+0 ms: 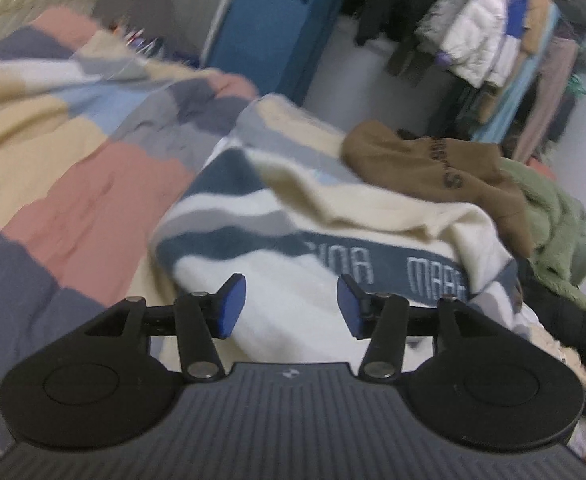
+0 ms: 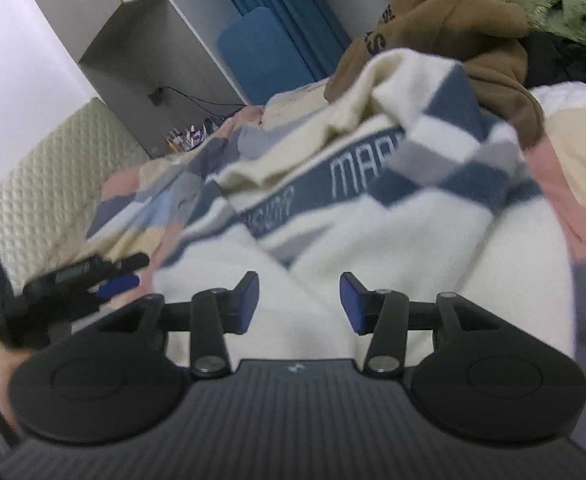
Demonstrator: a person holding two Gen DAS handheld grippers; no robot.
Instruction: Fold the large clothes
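A cream, white, grey and dark-blue striped sweater (image 1: 293,216) with white lettering on a blue band lies crumpled on the bed; it also shows in the right wrist view (image 2: 373,216). My left gripper (image 1: 291,306) is open and empty just above its white lower part. My right gripper (image 2: 299,302) is open and empty above the same white part. The left gripper also appears blurred at the left of the right wrist view (image 2: 93,280).
The bed has a patchwork cover (image 1: 73,152) of pink, beige, blue and grey. A brown hoodie (image 1: 445,172) and a green fleece (image 1: 553,224) lie behind the sweater. Clothes hang on a rack (image 1: 493,40). A quilted headboard (image 2: 33,184) stands at the left.
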